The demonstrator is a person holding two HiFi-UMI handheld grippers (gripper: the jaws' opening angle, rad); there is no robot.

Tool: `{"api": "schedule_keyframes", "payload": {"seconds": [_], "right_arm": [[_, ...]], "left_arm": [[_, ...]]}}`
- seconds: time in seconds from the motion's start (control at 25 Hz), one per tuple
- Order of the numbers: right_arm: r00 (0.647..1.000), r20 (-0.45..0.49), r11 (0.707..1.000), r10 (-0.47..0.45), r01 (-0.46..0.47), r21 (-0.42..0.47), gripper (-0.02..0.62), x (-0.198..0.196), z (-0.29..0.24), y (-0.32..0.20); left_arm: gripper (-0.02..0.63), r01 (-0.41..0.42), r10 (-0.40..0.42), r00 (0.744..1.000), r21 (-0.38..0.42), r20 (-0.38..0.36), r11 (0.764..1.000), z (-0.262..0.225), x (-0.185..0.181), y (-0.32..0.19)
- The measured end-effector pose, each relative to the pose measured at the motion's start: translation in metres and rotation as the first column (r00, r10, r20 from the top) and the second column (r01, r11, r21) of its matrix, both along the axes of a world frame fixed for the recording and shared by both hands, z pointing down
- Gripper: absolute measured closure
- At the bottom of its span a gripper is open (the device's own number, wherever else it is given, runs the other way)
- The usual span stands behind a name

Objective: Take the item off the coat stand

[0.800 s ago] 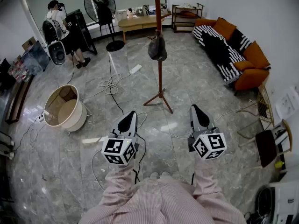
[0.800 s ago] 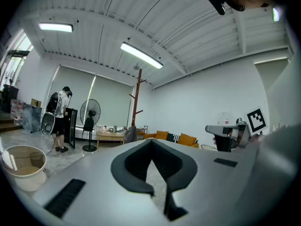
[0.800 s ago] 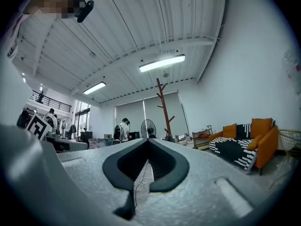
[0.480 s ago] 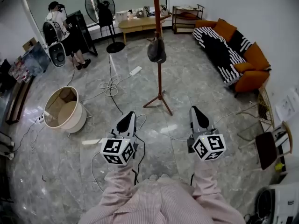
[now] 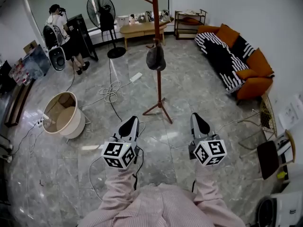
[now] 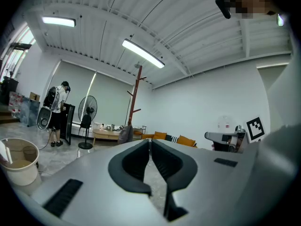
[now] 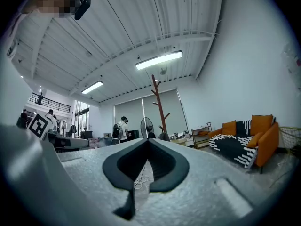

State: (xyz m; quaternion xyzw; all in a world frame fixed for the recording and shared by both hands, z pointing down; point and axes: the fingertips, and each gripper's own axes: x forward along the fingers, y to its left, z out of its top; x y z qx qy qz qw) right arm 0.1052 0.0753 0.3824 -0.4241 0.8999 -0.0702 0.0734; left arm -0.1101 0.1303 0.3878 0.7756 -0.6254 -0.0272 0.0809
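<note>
A tall reddish-brown coat stand [image 5: 157, 79] rises from the grey floor ahead of me, and a dark grey cap [image 5: 155, 57] hangs from one of its pegs. Both grippers are held low in front of me, well short of the stand. My left gripper [image 5: 132, 120] is shut with nothing in it. To its right, my right gripper [image 5: 195, 116] is also shut and empty. The stand [image 6: 135, 102] with the cap [image 6: 125, 134] shows far off in the left gripper view. The right gripper view also has the stand [image 7: 159, 106] far off.
A round beige tub [image 5: 65, 115] stands at the left, with cables [image 5: 111, 89] lying across the floor. An orange sofa [image 5: 236, 63] lines the right wall. A standing fan [image 5: 102, 12], a low wooden table [image 5: 139, 26] and a person [image 5: 64, 34] are at the back. A chair [image 5: 270, 151] sits at the right.
The view has drawn slightly nearer to the coat stand. Both grippers stay shut and keep their places in front of me.
</note>
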Motion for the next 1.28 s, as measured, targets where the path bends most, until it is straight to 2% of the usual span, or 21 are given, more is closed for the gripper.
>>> {"api": "schedule_keyframes", "payload": {"seconds": [0.2,0.28,0.6,0.88,1.28], "right_arm": [[1.000,-0.003,1.000,0.000,0.000,-0.015,0.592,0.011,0.006,-0.016],[1.000,0.000,1.000,0.003,-0.003,-0.023,0.592,0.014,0.011,-0.020],[1.000,0.002,0.999,-0.004,0.004,-0.045,0.592,0.017,0.020,-0.045],[1.000,0.000,0.998,0.003,-0.003,-0.060,0.592,0.011,0.028,-0.080],[1.000,0.000,0.998,0.016,-0.015,-0.057,0.592,-0.012,0.027,-0.169]], "left_arm": [[0.597,0.007,-0.007,1.000,-0.014,0.004,1.000,0.002,0.009,-0.020],[0.522,0.001,-0.001,1.000,-0.019,-0.001,1.000,0.005,0.010,-0.025],[0.439,-0.005,0.005,1.000,-0.035,-0.003,0.999,0.009,0.017,-0.053],[0.402,0.000,0.000,1.000,-0.045,0.000,0.999,0.014,0.009,-0.093],[0.387,0.005,-0.006,1.000,-0.050,-0.013,0.999,0.022,-0.018,-0.182]]}}
